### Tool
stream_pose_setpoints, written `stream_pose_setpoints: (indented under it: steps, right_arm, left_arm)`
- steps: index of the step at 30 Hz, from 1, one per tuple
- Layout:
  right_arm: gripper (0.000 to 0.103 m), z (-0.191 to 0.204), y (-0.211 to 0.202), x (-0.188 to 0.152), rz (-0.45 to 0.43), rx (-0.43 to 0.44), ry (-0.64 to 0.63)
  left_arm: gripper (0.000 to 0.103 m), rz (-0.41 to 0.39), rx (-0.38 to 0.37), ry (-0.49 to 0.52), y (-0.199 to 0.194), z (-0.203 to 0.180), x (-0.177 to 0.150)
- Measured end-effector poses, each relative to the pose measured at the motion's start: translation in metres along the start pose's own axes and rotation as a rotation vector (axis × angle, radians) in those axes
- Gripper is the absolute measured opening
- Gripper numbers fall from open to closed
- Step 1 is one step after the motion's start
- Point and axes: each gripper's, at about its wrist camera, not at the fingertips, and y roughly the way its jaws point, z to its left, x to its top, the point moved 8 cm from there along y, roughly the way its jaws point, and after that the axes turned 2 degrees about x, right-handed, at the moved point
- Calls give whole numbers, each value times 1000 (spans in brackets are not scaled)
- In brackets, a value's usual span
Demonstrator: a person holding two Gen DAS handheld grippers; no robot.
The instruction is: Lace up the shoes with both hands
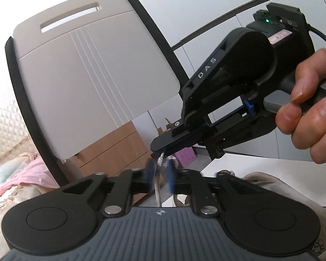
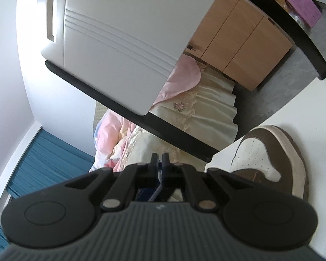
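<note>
The left gripper [image 1: 160, 177] has its pads a little apart, and the white lace [image 1: 158, 188] runs straight up between them, not squeezed. Just above, the right gripper [image 1: 160, 151] is closed tight on the lace's top end. The shoe [image 1: 258, 179] sits low to the right.
</note>
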Motion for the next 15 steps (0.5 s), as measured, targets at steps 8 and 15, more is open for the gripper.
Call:
stream_pose_setpoints:
  steps: [8, 15]
  right_arm:
    - [8, 7, -6, 1, 3, -26, -54]
    - [40, 22, -23, -33, 111, -379, -540]
  left_arm:
    - [3, 32, -10, -129, 1, 21, 4]
    - [3, 150, 50, -194, 8, 41, -16]
